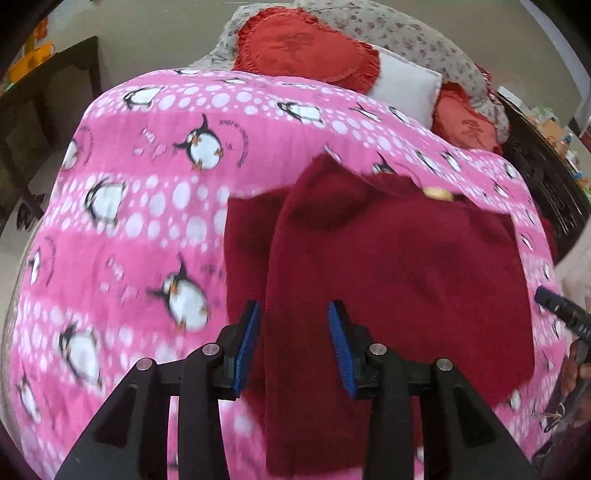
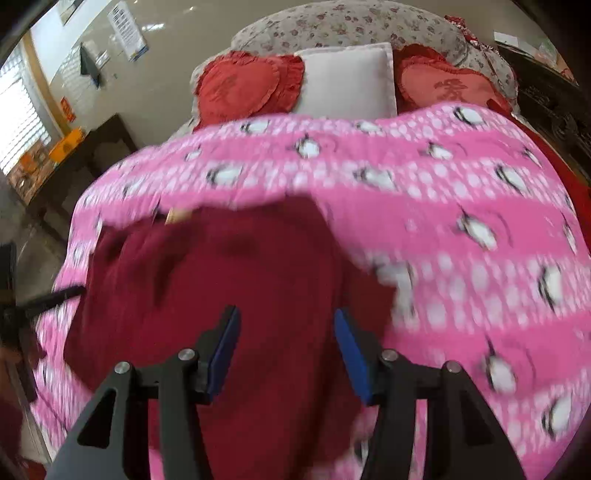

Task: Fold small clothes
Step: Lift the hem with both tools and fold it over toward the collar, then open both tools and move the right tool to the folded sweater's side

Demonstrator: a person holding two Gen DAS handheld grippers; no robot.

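A dark red knitted garment [image 1: 406, 266] [image 2: 240, 266] lies spread on a pink penguin blanket [image 1: 147, 206] [image 2: 461, 206], with a folded strip along its left side in the left wrist view. A pale tag [image 1: 437, 194] [image 2: 177, 215] shows at its far edge. My left gripper [image 1: 294, 308] hovers over the garment's near left part, its blue pads apart and pressing on nothing. My right gripper [image 2: 287, 312] stands open over the garment's near right edge. Each gripper's black tip shows at the edge of the other's view [image 1: 561, 310] [image 2: 48, 299]. Both views are blurred.
At the head of the bed lie two red heart cushions [image 2: 240, 85] [image 2: 454, 88], a white pillow [image 2: 347, 81] and a flowered quilt [image 2: 351, 22]. A dark wooden cabinet [image 2: 92, 147] stands on the left, a dark carved frame [image 1: 546, 177] on the right.
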